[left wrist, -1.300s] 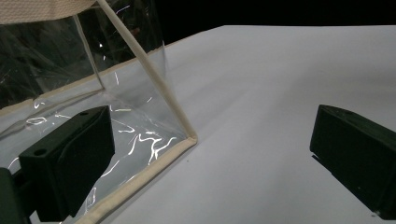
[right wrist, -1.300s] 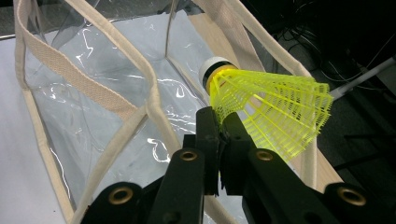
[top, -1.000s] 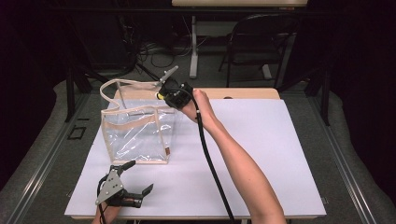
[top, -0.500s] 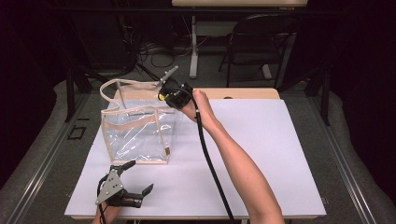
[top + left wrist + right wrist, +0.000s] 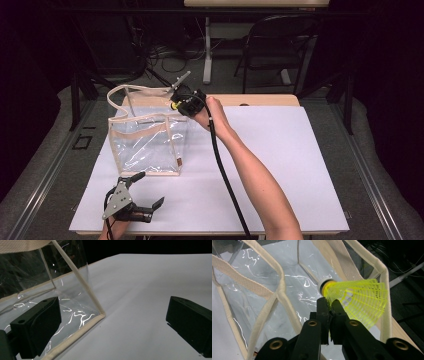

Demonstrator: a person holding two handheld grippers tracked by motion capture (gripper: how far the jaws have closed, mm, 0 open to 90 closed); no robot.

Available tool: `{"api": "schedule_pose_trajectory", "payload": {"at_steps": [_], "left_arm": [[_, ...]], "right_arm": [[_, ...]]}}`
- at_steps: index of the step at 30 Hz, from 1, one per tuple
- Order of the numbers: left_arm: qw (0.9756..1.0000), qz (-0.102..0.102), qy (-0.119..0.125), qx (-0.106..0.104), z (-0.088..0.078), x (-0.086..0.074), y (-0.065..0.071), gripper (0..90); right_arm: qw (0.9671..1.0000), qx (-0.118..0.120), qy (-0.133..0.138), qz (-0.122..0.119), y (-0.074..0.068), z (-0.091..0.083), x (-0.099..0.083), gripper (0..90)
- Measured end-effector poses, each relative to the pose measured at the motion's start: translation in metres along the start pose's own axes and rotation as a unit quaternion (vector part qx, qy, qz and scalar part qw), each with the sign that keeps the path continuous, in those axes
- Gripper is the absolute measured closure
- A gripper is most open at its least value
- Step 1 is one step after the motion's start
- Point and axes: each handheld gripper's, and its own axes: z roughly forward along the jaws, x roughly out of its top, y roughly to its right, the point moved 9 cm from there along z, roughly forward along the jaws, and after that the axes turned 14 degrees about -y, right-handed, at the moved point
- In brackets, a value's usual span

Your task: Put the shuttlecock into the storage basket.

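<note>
Right gripper (image 5: 329,305) clamps the yellow shuttlecock (image 5: 357,298) over the clear tote bag (image 5: 150,142); left gripper (image 5: 145,190) rests released.

a lab or recording studio. the white surface (image 5: 300,165) stands among black curtains. cables (image 5: 170,55) and a folding chair (image 5: 280,45) are behind it.

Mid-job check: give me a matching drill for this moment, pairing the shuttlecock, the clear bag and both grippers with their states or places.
Things:
1. shuttlecock
2. clear bag
3. left gripper
4. right gripper

States:
A. jaws open, low at the table's near edge
B. standing on the white table, mouth open upward
C. yellow, pinched between jaws
D. shut, above the bag's mouth

Pairs: 1-C, 2-B, 3-A, 4-D
</note>
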Motion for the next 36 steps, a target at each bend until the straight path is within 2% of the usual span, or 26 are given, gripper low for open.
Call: {"api": "schedule_pose_trajectory", "payload": {"at_steps": [3, 6, 7, 13, 21, 32, 36], "left_arm": [[1.0000, 0.000, 0.000, 0.000, 0.000, 0.000, 0.000, 0.0], [1.0000, 0.000, 0.000, 0.000, 0.000, 0.000, 0.000, 0.0], [1.0000, 0.000, 0.000, 0.000, 0.000, 0.000, 0.000, 0.0], [1.0000, 0.001, 0.000, 0.000, 0.000, 0.000, 0.000, 0.0], [1.0000, 0.000, 0.000, 0.001, 0.000, 0.000, 0.000, 0.0], [1.0000, 0.001, -0.001, -0.002, 0.001, 0.001, 0.001, 0.0], [1.0000, 0.002, 0.000, -0.003, 0.002, 0.001, 0.001, 0.0]], "right_arm": [[1.0000, -0.002, 0.002, -0.002, 0.000, 0.001, 0.001, 87.6], [1.0000, -0.005, 0.003, 0.000, 0.000, 0.001, 0.002, 82.5], [0.9999, -0.005, 0.013, 0.003, 0.000, -0.002, 0.004, 75.1], [0.9991, -0.011, 0.040, 0.013, 0.003, -0.015, 0.007, 56.8], [0.9976, 0.005, 0.060, 0.034, 0.005, -0.028, 0.003, 35.5], [0.9963, 0.025, 0.068, 0.047, 0.001, -0.036, -0.012, 16.7], [0.9957, 0.029, 0.074, 0.047, -0.001, -0.039, -0.018, 13.4]]}}
